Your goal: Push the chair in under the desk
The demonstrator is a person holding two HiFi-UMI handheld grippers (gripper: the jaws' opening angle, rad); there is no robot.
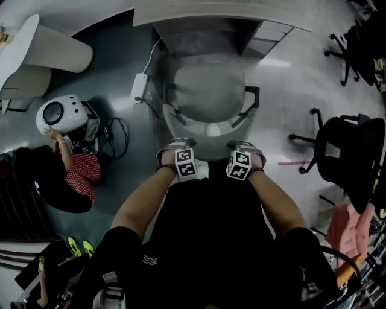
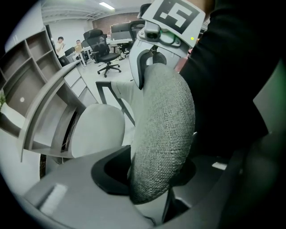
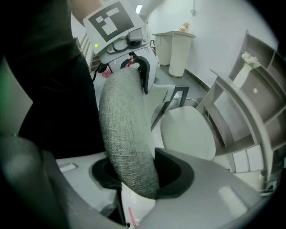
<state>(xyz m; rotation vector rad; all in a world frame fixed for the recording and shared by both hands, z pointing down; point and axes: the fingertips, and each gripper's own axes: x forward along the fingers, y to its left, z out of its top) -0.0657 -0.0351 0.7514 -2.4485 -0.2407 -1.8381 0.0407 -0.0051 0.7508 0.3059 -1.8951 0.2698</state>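
The grey office chair (image 1: 208,90) stands with its seat partly under the desk (image 1: 199,12), armrests to either side. Its fabric backrest (image 1: 208,128) is nearest me. My left gripper (image 1: 180,145) and right gripper (image 1: 244,146) sit side by side on the backrest's top edge. In the left gripper view the backrest (image 2: 163,129) fills the gap of the left gripper (image 2: 147,174), the pads pressed on it; seat (image 2: 96,129) and desk (image 2: 49,94) lie beyond. The right gripper (image 3: 143,172) clamps the backrest (image 3: 125,129) the same way, with the seat (image 3: 187,129) ahead.
A black office chair (image 1: 353,151) stands to the right, another (image 1: 356,42) at the far right. A power strip (image 1: 140,87) with cable lies left of the chair. A white round appliance (image 1: 60,114) and a crouching person (image 1: 81,172) are at the left.
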